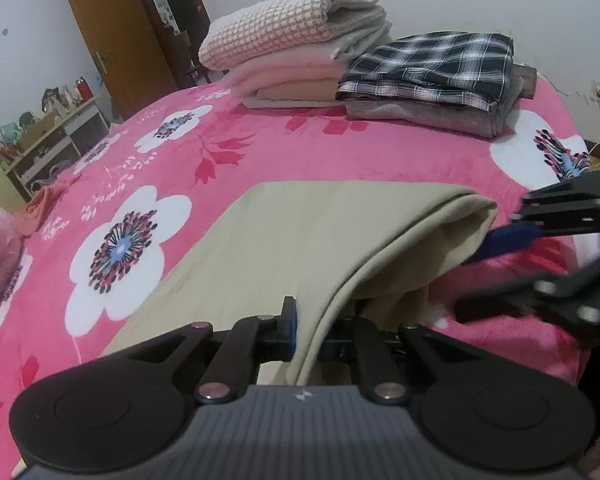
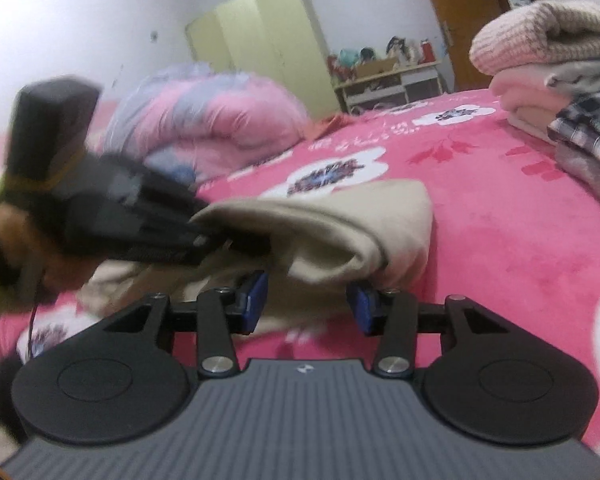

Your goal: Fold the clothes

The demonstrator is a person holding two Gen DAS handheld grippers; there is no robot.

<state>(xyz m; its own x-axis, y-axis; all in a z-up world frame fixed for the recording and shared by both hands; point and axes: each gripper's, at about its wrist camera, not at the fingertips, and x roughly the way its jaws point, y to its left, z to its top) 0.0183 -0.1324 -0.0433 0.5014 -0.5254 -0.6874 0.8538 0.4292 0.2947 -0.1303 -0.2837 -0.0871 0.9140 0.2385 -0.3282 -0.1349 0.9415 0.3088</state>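
Observation:
A beige garment lies partly folded on the pink floral bedspread. My left gripper is shut on the garment's near edge, and the cloth hides one of its fingers. In the right wrist view the left gripper comes in from the left, clamped on the raised beige fold. My right gripper is open, its blue pads apart, with the hanging cloth just above and between them and not pinched. In the left wrist view the right gripper is a blurred shape beside the fold's right end.
Two stacks of folded clothes sit at the far side of the bed: a knitted pink and white stack and a plaid stack. A bundled pink quilt lies at the bed's left. A shelf, a wardrobe and a door stand beyond.

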